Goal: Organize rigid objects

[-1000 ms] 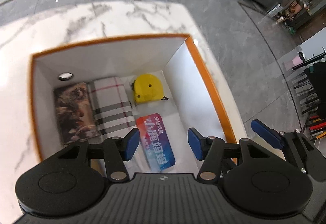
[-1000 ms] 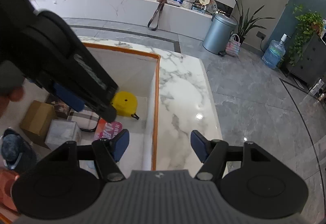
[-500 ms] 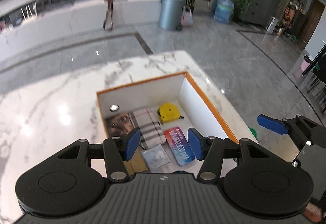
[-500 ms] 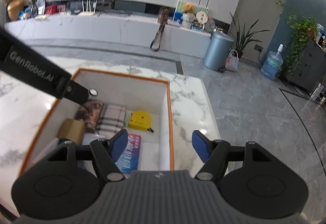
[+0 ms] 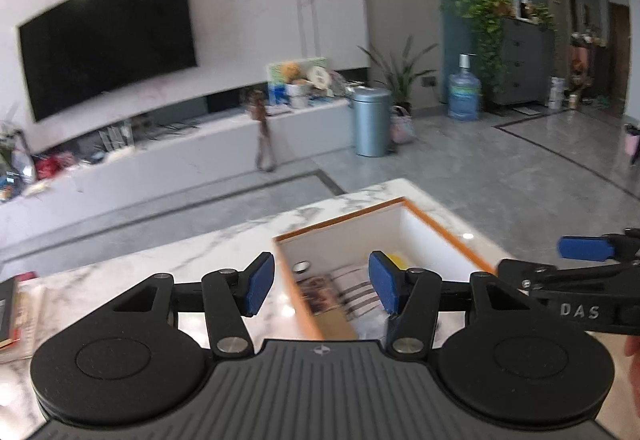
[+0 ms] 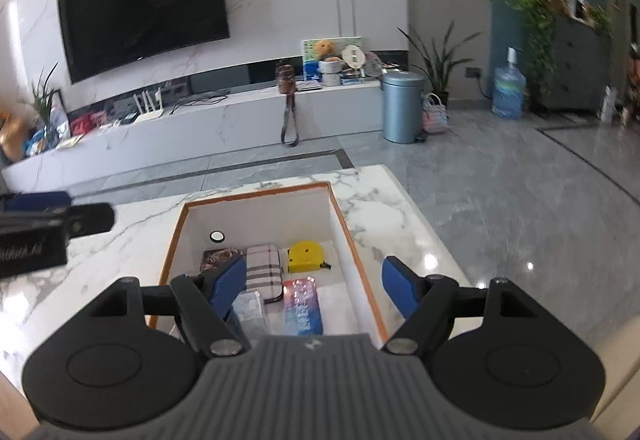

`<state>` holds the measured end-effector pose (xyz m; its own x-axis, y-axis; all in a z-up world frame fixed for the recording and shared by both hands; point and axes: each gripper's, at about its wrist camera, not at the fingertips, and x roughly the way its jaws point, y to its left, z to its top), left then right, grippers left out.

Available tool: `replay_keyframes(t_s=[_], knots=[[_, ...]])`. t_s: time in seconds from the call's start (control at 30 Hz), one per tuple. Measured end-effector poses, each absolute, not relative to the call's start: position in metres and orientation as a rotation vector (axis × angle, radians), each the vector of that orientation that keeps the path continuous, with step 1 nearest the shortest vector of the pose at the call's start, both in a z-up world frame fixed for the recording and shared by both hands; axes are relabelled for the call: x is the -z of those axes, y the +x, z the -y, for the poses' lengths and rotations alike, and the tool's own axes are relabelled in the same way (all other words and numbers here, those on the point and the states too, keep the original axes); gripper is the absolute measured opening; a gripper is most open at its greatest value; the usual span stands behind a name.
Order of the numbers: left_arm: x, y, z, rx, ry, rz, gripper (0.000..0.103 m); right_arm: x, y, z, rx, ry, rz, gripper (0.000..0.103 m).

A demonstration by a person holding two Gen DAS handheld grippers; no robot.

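Two grippers, both empty, held above a white marble-veined table (image 6: 404, 228). Left gripper (image 5: 320, 286): blue pads parked apart, nothing between them. Right gripper (image 6: 314, 286): jaws have just been opening, now spread wide, nothing clamped.

Box (image 6: 340, 218) is open-topped and rectangular, with smooth white walls and an orange rim; it sits at 12 o'clock from the right gripper, toward the table's far edge. Contents on the floor, right wrist view:
- yellow tape measure (image 6: 306, 257), hard rounded shell, 1 o'clock in the box
- plaid case (image 6: 262, 272), flat with rounded corners, centre
- dark printed flat item (image 6: 218, 258), 10 o'clock, partly behind a pad
- glossy pink-blue pack (image 6: 303, 306), flat rectangle, 5 o'clock
- clear plastic packet (image 6: 250, 308), crinkly, 7 o'clock
- small round white disc (image 6: 217, 236) on the back wall

Left wrist view is motion-blurred.
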<state>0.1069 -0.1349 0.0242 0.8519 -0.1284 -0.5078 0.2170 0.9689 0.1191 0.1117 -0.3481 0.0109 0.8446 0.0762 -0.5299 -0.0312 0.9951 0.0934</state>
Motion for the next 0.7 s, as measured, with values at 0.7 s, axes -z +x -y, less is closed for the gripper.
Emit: replay_keyframes(t_s=[0.7], knots=[[0.041,0.077,0.117,0.087,0.070,-0.606,0.085,0.055,0.070,0.316,-0.050,0.027,-0.577,0.082]])
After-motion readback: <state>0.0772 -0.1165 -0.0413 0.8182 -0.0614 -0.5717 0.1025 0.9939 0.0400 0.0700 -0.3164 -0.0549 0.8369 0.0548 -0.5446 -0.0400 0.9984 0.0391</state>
